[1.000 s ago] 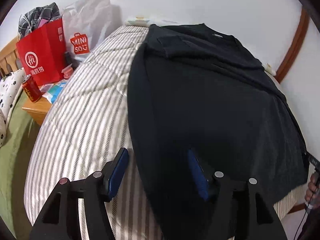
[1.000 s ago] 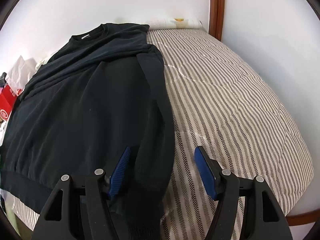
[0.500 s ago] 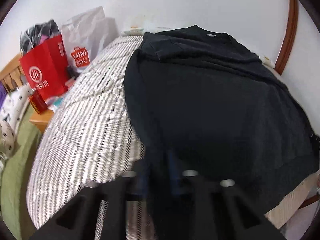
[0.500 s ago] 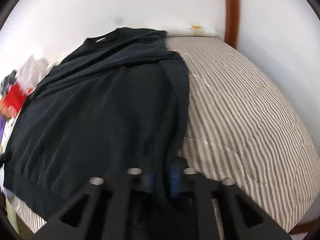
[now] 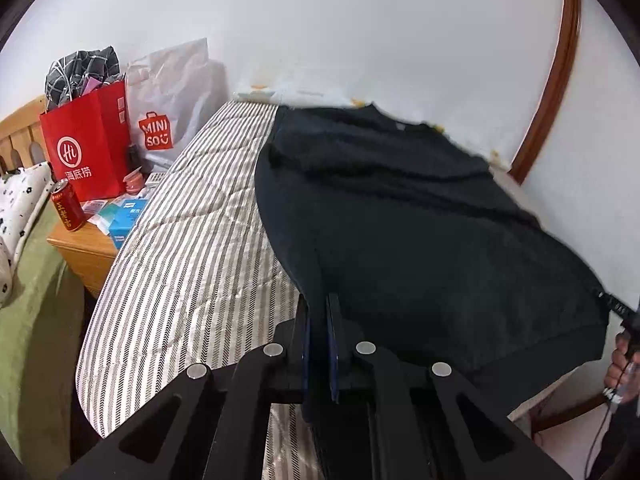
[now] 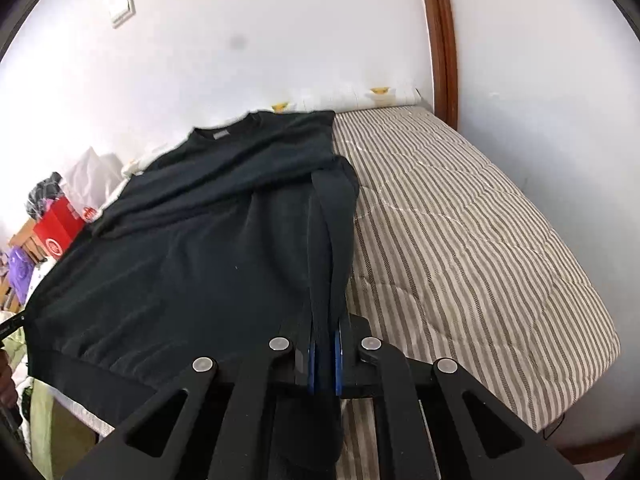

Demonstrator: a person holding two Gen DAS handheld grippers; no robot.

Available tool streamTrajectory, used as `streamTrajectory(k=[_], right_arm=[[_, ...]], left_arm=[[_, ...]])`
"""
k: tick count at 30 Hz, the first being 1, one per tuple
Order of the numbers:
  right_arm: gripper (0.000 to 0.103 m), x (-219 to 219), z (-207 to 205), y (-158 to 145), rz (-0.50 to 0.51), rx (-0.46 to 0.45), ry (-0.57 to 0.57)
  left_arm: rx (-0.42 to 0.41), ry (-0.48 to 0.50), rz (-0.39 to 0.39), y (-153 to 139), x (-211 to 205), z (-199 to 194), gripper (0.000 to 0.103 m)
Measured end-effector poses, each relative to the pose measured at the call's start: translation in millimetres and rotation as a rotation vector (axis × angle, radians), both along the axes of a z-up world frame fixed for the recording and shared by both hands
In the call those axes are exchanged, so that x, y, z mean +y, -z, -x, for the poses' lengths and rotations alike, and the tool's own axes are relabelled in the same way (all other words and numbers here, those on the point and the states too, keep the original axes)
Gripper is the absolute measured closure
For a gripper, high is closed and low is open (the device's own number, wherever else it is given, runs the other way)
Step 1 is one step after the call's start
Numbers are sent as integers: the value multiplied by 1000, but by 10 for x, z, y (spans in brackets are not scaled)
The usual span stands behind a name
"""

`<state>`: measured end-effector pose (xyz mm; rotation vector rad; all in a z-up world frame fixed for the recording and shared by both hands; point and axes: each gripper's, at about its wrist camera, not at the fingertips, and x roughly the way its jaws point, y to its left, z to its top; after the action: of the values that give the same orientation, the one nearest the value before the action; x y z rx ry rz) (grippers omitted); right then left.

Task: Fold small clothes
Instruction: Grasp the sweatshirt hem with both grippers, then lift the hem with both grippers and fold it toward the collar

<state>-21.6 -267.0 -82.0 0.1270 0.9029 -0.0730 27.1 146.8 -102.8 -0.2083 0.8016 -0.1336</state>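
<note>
A black sweatshirt lies spread on the striped mattress, collar toward the far wall. My left gripper is shut on the sweatshirt's near left edge, and the cloth rises taut from the bed into its blue pads. In the right wrist view the sweatshirt fills the left half of the mattress. There my right gripper is shut on the near right edge, where a folded-in sleeve runs down to the pads. Both near corners are lifted off the bed.
A red paper bag, a white shopping bag and a red can crowd a wooden bedside table at the left. A wooden door frame stands behind the bed. A person's hand shows at the right edge.
Both grippers went from open astride the sweatshirt's near edges to shut on the cloth. Both then rose, lifting the near hem off the mattress.
</note>
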Motion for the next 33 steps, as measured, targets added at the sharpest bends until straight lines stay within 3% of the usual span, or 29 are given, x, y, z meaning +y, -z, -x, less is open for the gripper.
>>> streamTrajectory(k=[10,19,33], right_arm=[[97,37,-189,-397,-68,-95,-9],[97,17,-857,-722,-105,-171,13],[97,32,-2038,-622,-100,-143,12]], left_arm=[[-104,-40,50,-394,95,-208,96],[-163,-94,42,-707,134,-715,96],[-145,-116,-17,-689,17,-1781,96]])
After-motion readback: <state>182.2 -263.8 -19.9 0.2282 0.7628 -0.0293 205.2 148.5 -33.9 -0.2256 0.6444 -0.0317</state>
